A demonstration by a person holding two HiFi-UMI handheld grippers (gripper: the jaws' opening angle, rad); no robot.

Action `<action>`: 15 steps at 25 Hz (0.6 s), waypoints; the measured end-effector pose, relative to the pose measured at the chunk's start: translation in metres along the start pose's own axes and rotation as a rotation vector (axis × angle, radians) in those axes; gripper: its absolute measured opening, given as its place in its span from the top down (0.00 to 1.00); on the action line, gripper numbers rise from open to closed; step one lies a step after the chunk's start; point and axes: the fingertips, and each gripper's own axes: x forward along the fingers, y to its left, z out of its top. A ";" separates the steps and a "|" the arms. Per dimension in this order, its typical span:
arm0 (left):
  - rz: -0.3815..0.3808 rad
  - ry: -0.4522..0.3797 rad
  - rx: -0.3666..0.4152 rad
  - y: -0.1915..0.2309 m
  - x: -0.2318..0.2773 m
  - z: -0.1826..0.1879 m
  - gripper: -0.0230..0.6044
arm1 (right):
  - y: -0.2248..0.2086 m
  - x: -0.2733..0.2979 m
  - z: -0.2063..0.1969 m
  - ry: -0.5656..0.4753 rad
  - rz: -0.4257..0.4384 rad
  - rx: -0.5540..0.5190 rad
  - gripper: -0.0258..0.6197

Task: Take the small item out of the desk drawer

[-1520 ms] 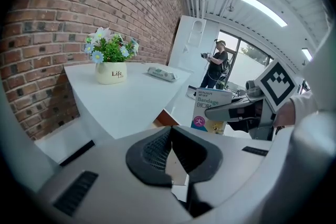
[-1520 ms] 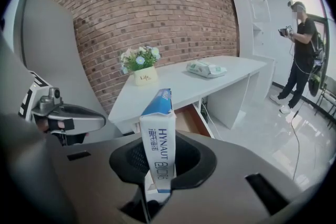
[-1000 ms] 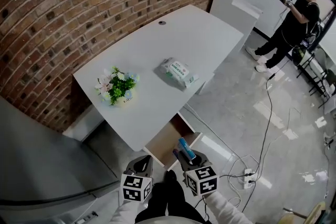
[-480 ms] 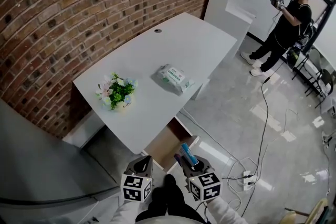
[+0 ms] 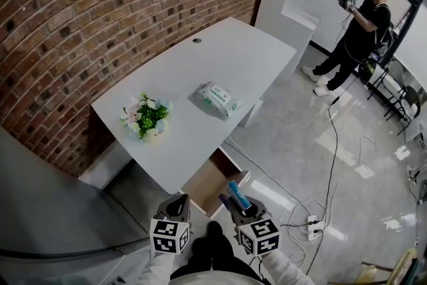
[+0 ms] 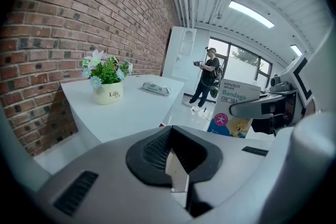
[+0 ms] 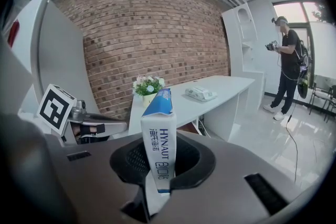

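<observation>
The desk drawer [image 5: 208,178] stands pulled out below the white desk [image 5: 200,63], and what shows of its inside looks bare. A small blue and white bandage box [image 5: 237,195] stands upright in my right gripper [image 5: 241,205], just above the drawer's front right corner. In the right gripper view the box [image 7: 159,139] rises between the jaws of the right gripper [image 7: 159,168], which are closing on its lower part. My left gripper [image 5: 177,206] hangs beside the drawer's left front. In its own view the left gripper [image 6: 177,168] holds nothing, its jaws together, and the box [image 6: 237,113] shows at the right.
On the desk stand a pot of flowers [image 5: 147,117] and a pack of wipes [image 5: 218,97]. A brick wall [image 5: 100,3] runs behind. Cables and a power strip [image 5: 312,222] lie on the floor at the right. A person [image 5: 353,30] stands far off.
The right gripper has kept the box and drawn back a little from the drawer toward me. The left gripper has hardly moved. The person in the background has shifted slightly.
</observation>
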 end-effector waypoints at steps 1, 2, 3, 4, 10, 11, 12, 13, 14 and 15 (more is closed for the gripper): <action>0.001 -0.001 0.001 0.000 0.000 0.000 0.93 | 0.000 -0.001 -0.001 0.001 0.001 0.001 0.83; 0.003 -0.004 0.002 0.000 0.000 0.000 0.93 | 0.000 -0.001 -0.002 0.003 0.001 0.002 0.83; 0.006 -0.007 0.004 -0.001 -0.001 0.000 0.93 | 0.000 -0.002 -0.003 0.004 0.001 0.004 0.83; 0.008 -0.010 0.004 -0.001 -0.001 0.001 0.93 | 0.000 -0.002 -0.003 0.006 0.002 0.006 0.83; 0.008 -0.014 0.005 -0.002 -0.002 0.003 0.93 | 0.001 -0.002 -0.007 0.016 0.001 0.010 0.83; 0.008 -0.015 0.005 -0.002 -0.002 0.004 0.93 | 0.001 -0.001 -0.008 0.018 0.001 0.010 0.83; 0.008 -0.015 0.005 -0.002 -0.002 0.004 0.93 | 0.001 -0.001 -0.008 0.020 0.002 0.011 0.83; 0.008 -0.015 0.005 -0.002 -0.001 0.004 0.93 | 0.001 -0.001 -0.009 0.022 0.003 0.012 0.83; 0.009 -0.014 0.006 -0.002 -0.001 0.004 0.93 | 0.000 0.000 -0.010 0.024 0.004 0.013 0.83; 0.009 -0.015 0.006 -0.002 -0.001 0.003 0.93 | 0.000 0.000 -0.011 0.026 0.005 0.014 0.83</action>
